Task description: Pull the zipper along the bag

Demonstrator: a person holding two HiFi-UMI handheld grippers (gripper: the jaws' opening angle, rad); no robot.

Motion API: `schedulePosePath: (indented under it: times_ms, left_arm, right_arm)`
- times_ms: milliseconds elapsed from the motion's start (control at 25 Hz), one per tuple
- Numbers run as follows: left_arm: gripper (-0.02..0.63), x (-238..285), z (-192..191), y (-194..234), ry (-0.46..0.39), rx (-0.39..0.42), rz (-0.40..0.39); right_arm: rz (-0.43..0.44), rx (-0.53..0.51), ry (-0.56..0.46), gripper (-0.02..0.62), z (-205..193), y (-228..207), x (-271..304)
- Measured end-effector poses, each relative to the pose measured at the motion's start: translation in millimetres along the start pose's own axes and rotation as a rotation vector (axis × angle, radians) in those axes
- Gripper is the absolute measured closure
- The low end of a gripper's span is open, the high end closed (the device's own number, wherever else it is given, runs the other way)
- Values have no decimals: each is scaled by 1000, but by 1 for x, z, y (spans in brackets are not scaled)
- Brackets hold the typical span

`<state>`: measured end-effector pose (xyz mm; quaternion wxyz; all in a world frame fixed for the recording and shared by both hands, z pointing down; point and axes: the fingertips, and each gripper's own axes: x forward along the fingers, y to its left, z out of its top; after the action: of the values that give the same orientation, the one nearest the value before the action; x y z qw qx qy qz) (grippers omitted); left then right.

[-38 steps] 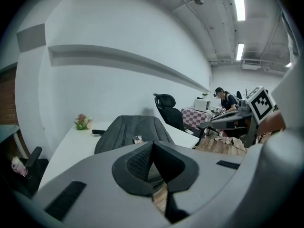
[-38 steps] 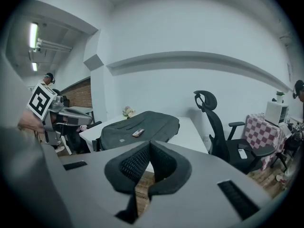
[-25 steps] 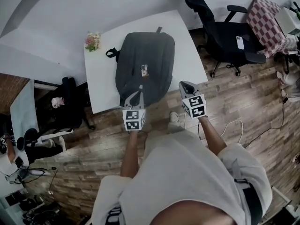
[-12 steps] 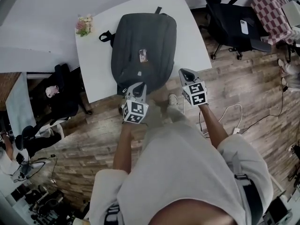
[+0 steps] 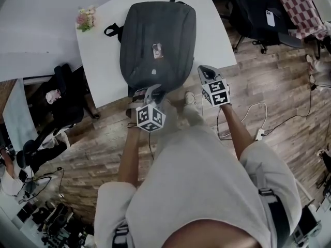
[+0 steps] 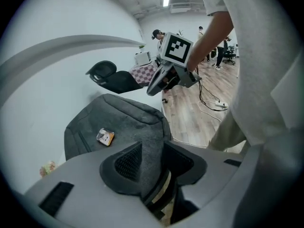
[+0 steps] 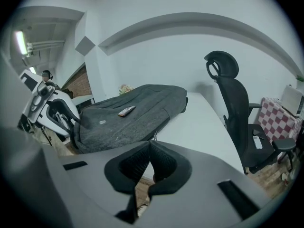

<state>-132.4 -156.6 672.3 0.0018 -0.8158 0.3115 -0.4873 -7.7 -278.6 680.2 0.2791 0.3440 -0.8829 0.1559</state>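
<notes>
Flowers sit on the far desk corner, well left of and beyond the left tongs.

Left tongs are at the near end of the bag. Their jaws are opening, with a fold of grey bag cloth between them. The mesh face of one pad shows bare beside the cloth.

The bag lies flat on the desk and runs away from the left tongs. A small tag rests on its top, beyond those tongs.

A zip pull hangs at the bag's side edge, just beyond the tips of the right tongs.

Right tongs have jaws together with nothing between them. They are held just right of the bag's near corner, not touching it, over the desk's near edge.

A black chair stands beyond and right of the right tongs, on the wood floor. A checked cloth lies farther right.
</notes>
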Motion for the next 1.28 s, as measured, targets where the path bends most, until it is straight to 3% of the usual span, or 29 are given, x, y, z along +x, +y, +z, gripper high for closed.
schedulePosePath:
  times_ms: [40, 120, 240, 280, 440, 640, 840, 960, 1080, 1280]
  left_arm:
    - [427, 1, -2, -2, 7, 6, -20]
    - [400, 5, -7, -7, 27, 28, -48]
    - [397, 9, -15, -11, 54, 67, -59]
    - [399, 11, -16, -9, 57, 72, -51]
    - [427, 16, -19, -6, 63, 77, -44]
    - [512, 18, -18, -14, 70, 102, -58]
    - [509, 21, -18, -15, 70, 109, -70]
    - [464, 21, -20, -12, 71, 109, -69]
    - [421, 19, -20, -7, 67, 105, -80]
    - [420, 27, -24, -10, 93, 129, -131]
  right_arm:
    - [3, -13, 6, 581, -1, -2, 3]
    - [18, -44, 22, 571, -2, -3, 10]
    - [58, -80, 69, 434, -9, -1, 25]
    - [62, -91, 81, 430, -10, -2, 31]
    - [66, -150, 136, 440, -15, -8, 53]
    - [95, -265, 194, 446, -16, -8, 65]
    - [122, -360, 219, 460, -14, -2, 76]
    - [130, -401, 223, 482, -15, 0, 78]
    - [117, -399, 211, 568, -12, -1, 77]
    - [126, -407, 231, 574, -12, -4, 75]
